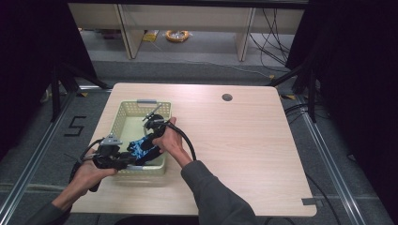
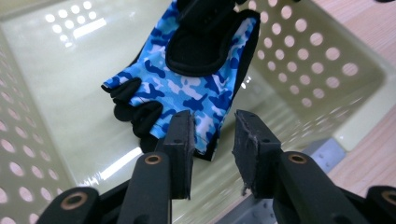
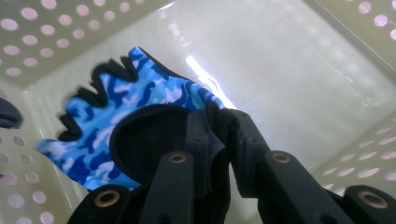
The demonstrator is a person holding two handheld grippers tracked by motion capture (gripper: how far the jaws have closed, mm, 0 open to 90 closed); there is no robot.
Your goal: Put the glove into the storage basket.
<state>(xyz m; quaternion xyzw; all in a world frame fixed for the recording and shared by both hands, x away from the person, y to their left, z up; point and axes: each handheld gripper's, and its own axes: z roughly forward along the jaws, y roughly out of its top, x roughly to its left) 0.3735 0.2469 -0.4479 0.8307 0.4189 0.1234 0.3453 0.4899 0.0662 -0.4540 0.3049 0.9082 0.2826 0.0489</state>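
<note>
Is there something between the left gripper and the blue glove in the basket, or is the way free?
Nothing visible is in the way. The left gripper, jaws apart, faces the glove directly, inside the basket.

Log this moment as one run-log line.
right gripper: shut on glove | left gripper: open, near glove edge | glove: hanging inside basket | table: basket on it

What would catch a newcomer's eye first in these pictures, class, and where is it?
The blue camouflage glove, fingerless with black trim, hangs inside the pale perforated basket at the table's left. The right gripper pinches its black cuff, while the left gripper stands open just beside the glove's edge.
</note>
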